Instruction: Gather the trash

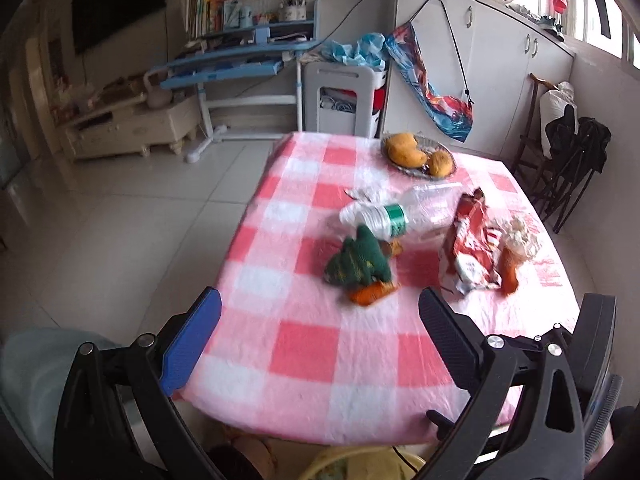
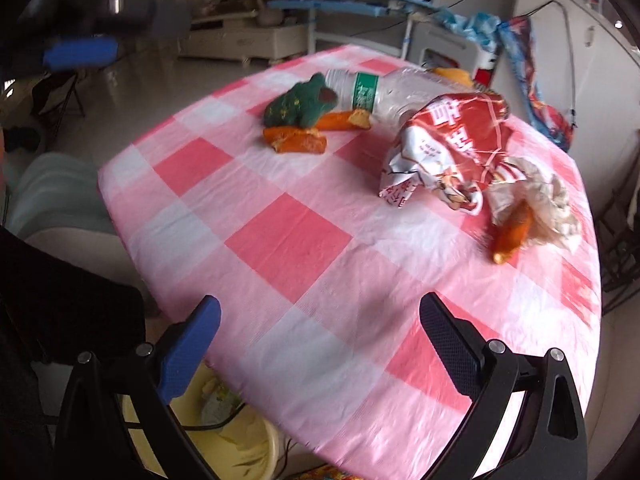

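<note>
From your left wrist camera, your left gripper point(image 1: 320, 312) hangs spread wide and empty above the near edge of a table point(image 1: 304, 364) in a pink-and-white checked cloth. Toward the table's middle lies a clear plastic bottle point(image 1: 396, 216) on its side, green label facing you. Touching its near side is a green plush toy point(image 1: 356, 262), with orange peel point(image 1: 370, 294) just beside that. Toward the right edge sits a crumpled red snack bag point(image 1: 472, 248) against a wad of pale paper point(image 1: 520, 236). A plate of orange fruit point(image 1: 418, 154) rests at the far edge.

From your right wrist camera, your right gripper point(image 2: 320, 312) is likewise wide open, holding nothing, over the near edge. The red snack bag point(image 2: 452, 152) lies ahead toward the right edge, another peel point(image 2: 512, 232) touching the paper wad point(image 2: 552, 200). A yellow bin point(image 2: 256, 440) shows below the near edge.

The bag looks light, crinkly and slippery; pinch a bunched fold. The bottle seems empty and could roll; grip across its body.
</note>
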Tool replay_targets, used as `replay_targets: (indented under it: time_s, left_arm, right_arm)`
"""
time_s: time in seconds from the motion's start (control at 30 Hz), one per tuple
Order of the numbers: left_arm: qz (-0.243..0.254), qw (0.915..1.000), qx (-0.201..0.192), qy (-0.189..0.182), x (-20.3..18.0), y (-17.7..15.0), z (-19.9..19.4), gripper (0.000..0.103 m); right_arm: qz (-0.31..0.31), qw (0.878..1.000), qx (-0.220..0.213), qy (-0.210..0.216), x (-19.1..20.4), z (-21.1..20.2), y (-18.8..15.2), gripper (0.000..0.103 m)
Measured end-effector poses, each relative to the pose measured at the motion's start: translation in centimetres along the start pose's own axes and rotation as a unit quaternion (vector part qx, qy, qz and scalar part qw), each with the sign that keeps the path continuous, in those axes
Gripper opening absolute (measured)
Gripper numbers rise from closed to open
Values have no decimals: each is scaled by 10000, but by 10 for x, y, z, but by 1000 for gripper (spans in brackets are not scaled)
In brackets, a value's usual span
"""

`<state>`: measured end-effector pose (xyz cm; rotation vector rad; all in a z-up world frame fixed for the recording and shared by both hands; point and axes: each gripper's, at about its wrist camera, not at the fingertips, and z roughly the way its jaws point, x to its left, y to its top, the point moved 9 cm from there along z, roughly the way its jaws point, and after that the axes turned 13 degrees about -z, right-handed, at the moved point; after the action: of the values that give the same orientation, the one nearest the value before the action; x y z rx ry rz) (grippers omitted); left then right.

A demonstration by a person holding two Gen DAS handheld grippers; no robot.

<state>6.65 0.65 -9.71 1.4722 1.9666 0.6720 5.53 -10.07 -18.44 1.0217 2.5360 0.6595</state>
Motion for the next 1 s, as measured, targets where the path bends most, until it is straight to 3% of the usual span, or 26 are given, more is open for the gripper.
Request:
replay_targets:
  time_s: [0.1, 0.2, 0.27, 0.7, 1.0]
  left_arm:
    - [-276, 9996, 81, 43, 14, 1, 9, 96]
    - [-756, 9961, 460, -17, 27, -1, 24, 96]
    - [-890, 9951, 417, -91, 31, 4, 25, 96]
    - [-919, 9952, 282, -208, 30, 8, 19, 96]
    - [-1419, 9888, 445, -138, 59, 8, 24, 96]
  right_arm:
    - [-261, 9986, -50, 468, -1, 9, 7, 96]
    - [-874, 9924, -180, 847, -1, 16, 16, 96]
    - [-1093, 9878, -129, 1106, -4, 21, 21, 97]
    - [-1627, 9780, -258, 1283, -29, 38, 42, 97]
    - [-1628, 9778, -260, 1294, -30, 40, 44, 97]
